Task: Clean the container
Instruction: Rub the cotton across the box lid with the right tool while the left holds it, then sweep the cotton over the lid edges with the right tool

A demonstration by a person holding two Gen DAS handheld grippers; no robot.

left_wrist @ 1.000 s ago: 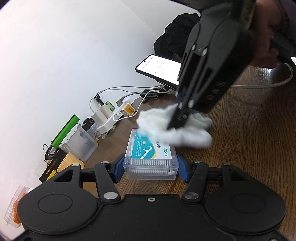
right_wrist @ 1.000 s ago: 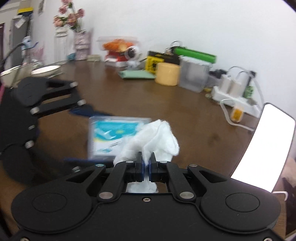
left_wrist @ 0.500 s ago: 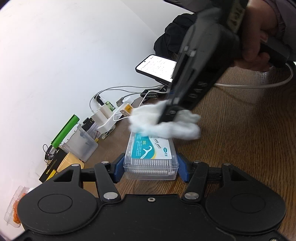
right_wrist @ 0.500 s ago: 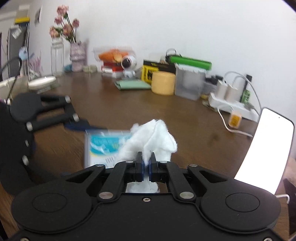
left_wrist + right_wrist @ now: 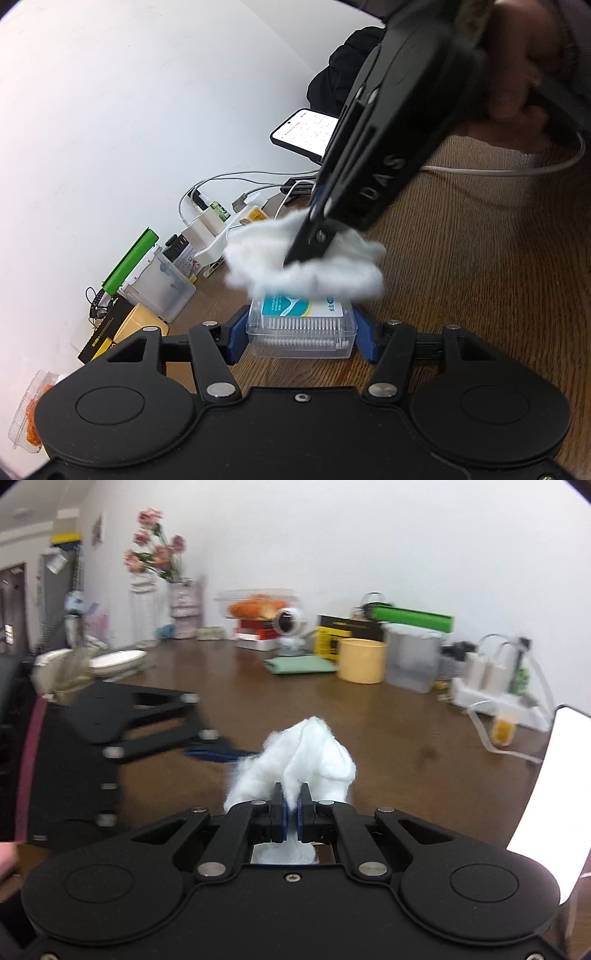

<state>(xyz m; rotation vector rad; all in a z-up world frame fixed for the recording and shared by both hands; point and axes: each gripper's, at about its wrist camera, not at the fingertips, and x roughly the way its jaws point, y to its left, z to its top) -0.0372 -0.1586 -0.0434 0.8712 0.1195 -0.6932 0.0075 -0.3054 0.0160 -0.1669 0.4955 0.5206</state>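
My left gripper [image 5: 301, 334] is shut on a clear plastic container [image 5: 301, 332] of floss picks with a blue-and-white label, resting on the brown wooden table [image 5: 480, 295]. My right gripper [image 5: 291, 262] is shut on a white cloth wad [image 5: 306, 266] and holds it over the far part of the container's lid, covering it. In the right wrist view the right gripper [image 5: 290, 805] pinches the cloth [image 5: 306, 760], which hides the container. The left gripper's blue fingertip [image 5: 214, 753] shows at the left.
A lit phone [image 5: 306, 133] leans at the back right. Along the wall stand a white power strip with cables [image 5: 218, 236], a clear bin [image 5: 162, 288], a green box [image 5: 131, 264] and a yellow cup [image 5: 362, 661]. A flower vase [image 5: 147, 602] stands far left.
The right gripper has swept the cloth from the lid's far right edge toward the left and nearer, so it covers more of the lid. The left gripper and container have stayed put.
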